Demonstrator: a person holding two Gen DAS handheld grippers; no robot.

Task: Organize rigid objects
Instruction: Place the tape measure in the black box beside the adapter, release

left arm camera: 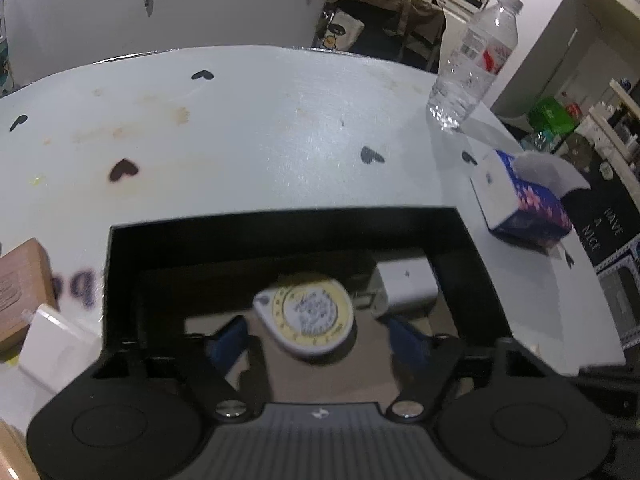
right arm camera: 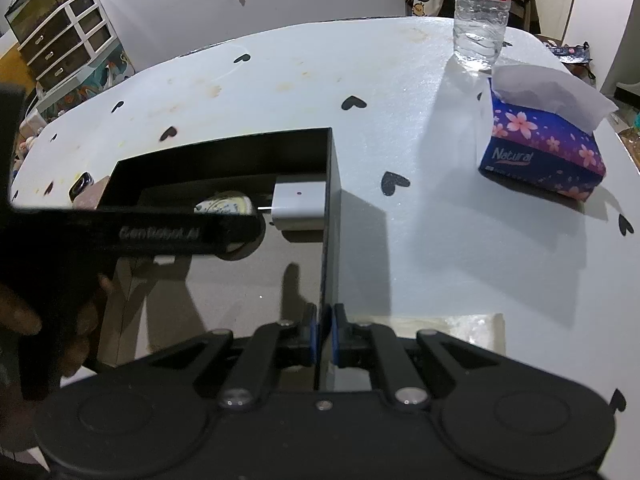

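Observation:
A black open box (left arm camera: 280, 232) sits on the white table. Inside it lie a round white and yellow tape measure (left arm camera: 308, 314) and a white charger block (left arm camera: 408, 288). My left gripper (left arm camera: 320, 344) is open over the box, with the tape measure lying loose between its blue fingertips (left arm camera: 230, 340). My right gripper (right arm camera: 325, 336) is shut on the box's right wall (right arm camera: 330, 208) at its near end. In the right wrist view the left gripper's black body (right arm camera: 160, 236) crosses the box and partly hides the tape measure (right arm camera: 224, 204); the charger (right arm camera: 298, 204) shows beside it.
A water bottle (right arm camera: 482, 8) and a blue flowered tissue pack (right arm camera: 548, 140) stand on the table's right side. A brown cardboard box (left arm camera: 20, 288) and a white block (left arm camera: 48, 344) lie left of the black box. A dark phone-like object (right arm camera: 82, 186) lies behind the box's left corner.

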